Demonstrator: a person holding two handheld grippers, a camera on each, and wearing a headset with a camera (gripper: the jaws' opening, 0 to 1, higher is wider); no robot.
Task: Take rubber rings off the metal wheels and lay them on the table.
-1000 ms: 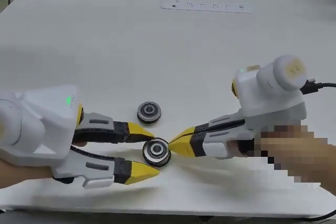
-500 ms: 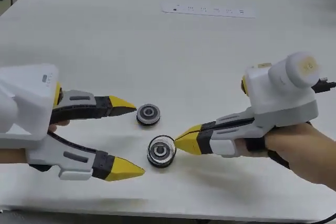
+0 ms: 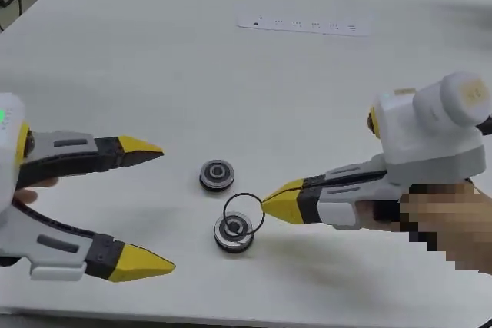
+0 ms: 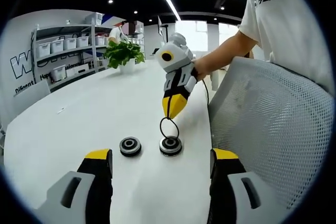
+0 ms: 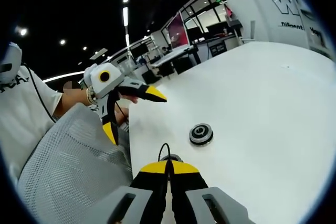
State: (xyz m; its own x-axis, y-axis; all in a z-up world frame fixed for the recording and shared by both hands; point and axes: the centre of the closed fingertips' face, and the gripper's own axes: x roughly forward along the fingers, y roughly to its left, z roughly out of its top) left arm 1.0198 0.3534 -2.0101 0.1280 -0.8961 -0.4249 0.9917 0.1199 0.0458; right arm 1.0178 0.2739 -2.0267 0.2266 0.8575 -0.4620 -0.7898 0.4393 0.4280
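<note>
- Our right hand-held gripper (image 3: 265, 206) pinches the rubber ring (image 3: 243, 194), which loops just above the near metal wheel (image 3: 234, 230).
- Our left hand-held gripper (image 3: 163, 210), at 9 o'clock, gapes released.
- On the wall lettering (image 4: 21, 64) we read only "W".

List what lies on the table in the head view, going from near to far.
near metal wheel → far metal wheel → white power strip

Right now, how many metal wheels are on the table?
2. One wheel lies farther out; the other wheel sits nearer, its rubber ring pinched by the right tool.
</note>
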